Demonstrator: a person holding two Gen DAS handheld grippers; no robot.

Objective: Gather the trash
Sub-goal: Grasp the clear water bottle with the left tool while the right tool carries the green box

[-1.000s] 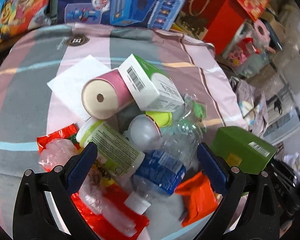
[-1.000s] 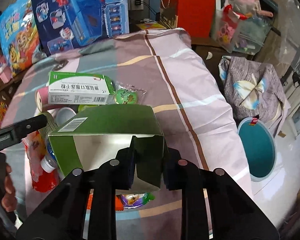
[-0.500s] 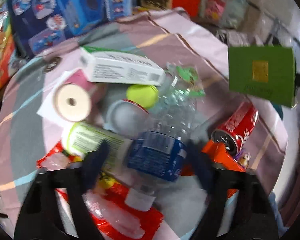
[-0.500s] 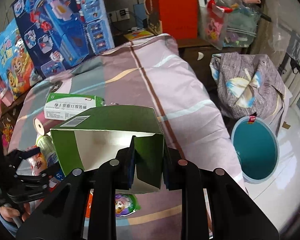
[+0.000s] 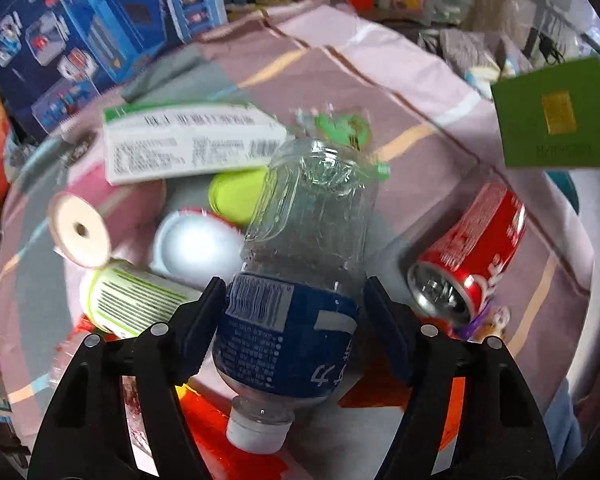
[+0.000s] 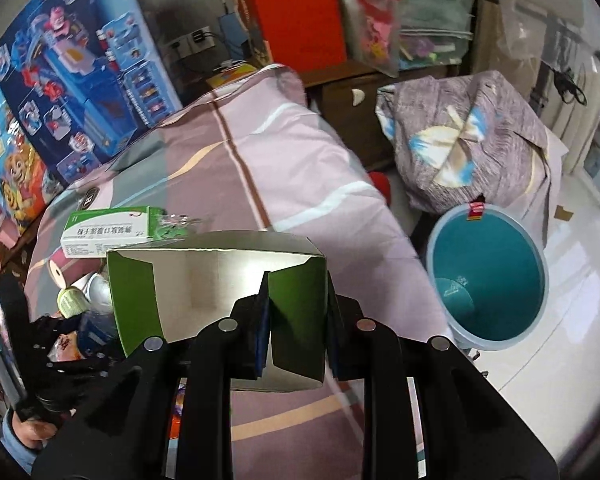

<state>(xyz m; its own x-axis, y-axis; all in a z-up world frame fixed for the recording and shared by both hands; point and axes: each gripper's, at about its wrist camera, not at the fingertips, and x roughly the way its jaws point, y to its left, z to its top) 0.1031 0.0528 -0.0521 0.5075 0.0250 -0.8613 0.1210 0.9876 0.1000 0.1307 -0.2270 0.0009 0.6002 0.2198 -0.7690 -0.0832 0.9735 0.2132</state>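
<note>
Clearly the clear plastic water bottle (image 5: 300, 280) is the left gripper's (image 5: 296, 328) business: it lies neck-down on the heap of rubbish on the striped bedcover (image 5: 340, 72), its blue label band sitting between the jaws, which have just been opening a touch and stand close on either side of it; whether the pads actually press I cannot tell. Empty and crinkled, it should be very light, springy and rather slick, so the labelled band looks the best place to take it, since the thin upper body would likely buckle. Crowding it to the left are a pink cardboard roll (image 5: 80, 228), a green-labelled tub (image 5: 136, 304) and a white medicine box (image 5: 188, 144) leaning overhead; a yellow-green lid (image 5: 236, 196) sits behind. To its right a red drink can (image 5: 468, 264) lies clear of the jaws, with red wrappers underneath. Farther right, the right gripper (image 6: 296, 328) is clamped on one end flap of an open green carton (image 6: 216, 280), held above the cover. Thin card like this weighs almost nothing but may fold or tear at the flap. Rightmost, the teal bin (image 6: 492, 280) stands open on the floor beside the bed, with nothing visible blocking the way to it.
</note>
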